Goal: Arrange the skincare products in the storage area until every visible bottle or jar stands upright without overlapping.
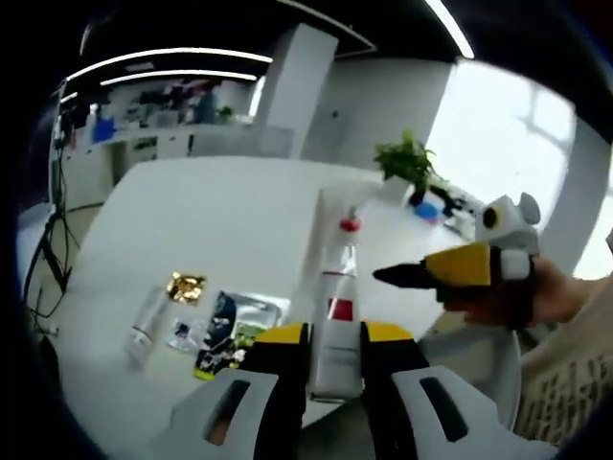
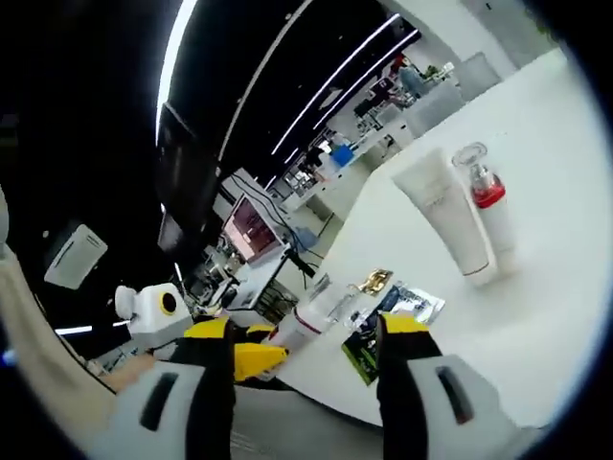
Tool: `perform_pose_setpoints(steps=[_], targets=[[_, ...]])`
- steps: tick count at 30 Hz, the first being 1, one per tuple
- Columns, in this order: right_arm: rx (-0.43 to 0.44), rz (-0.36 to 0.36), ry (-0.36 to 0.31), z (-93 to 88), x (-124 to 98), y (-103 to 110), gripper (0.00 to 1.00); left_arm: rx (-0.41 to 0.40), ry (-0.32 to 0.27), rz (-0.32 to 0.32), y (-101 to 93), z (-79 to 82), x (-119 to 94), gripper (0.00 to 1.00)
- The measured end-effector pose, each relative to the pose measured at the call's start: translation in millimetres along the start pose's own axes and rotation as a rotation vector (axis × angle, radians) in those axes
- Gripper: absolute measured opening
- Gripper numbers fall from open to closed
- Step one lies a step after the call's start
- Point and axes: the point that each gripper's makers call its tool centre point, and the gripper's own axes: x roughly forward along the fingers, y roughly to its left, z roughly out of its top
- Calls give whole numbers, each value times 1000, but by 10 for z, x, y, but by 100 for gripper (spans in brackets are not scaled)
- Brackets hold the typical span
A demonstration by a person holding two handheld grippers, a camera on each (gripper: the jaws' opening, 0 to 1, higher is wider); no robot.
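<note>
Skincare items lie scattered on the white table [image 1: 220, 220], and I work across them from left to right. Farthest left of my left gripper [image 1: 335, 335] lies a small white tube [image 1: 146, 321] on its side, then a crinkled gold foil sachet [image 1: 186, 286] and a flat silvery packet with dark printing [image 1: 235, 326], all resting flat and near one another. Between my left jaws I hold a slim white bottle with a red band [image 1: 337, 335], clamped near its lower body. Ahead of it stand a tall white squeeze tube [image 1: 331, 216] and a red-collared pump bottle [image 1: 350, 230], upright and close together. My right gripper [image 1: 402, 276] comes in from the right, jaws narrowed to a dark tip, gripping nothing.

In the right gripper view my right jaws [image 2: 306, 350] look spread, so I judge them empty.

To do this well, I should keep the bottle vertical, lower it onto bare tabletop clear of the sachets, and release only once its base sits flat.
</note>
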Motion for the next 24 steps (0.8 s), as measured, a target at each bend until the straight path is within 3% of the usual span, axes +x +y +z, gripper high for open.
perform_pose_setpoints(steps=[2, 8, 24], targets=[[60, 7, -19, -3, -7, -7, 59, 17, -9, -16, -68, 40, 7, 18], [105, 46, -47, 19, -22, 53, 51, 53, -27, -53, -247, 143, 42, 18], [127, 45, -134, 241, -131, -27, 33, 170, -49, -84, -575, 322, 137, 18]])
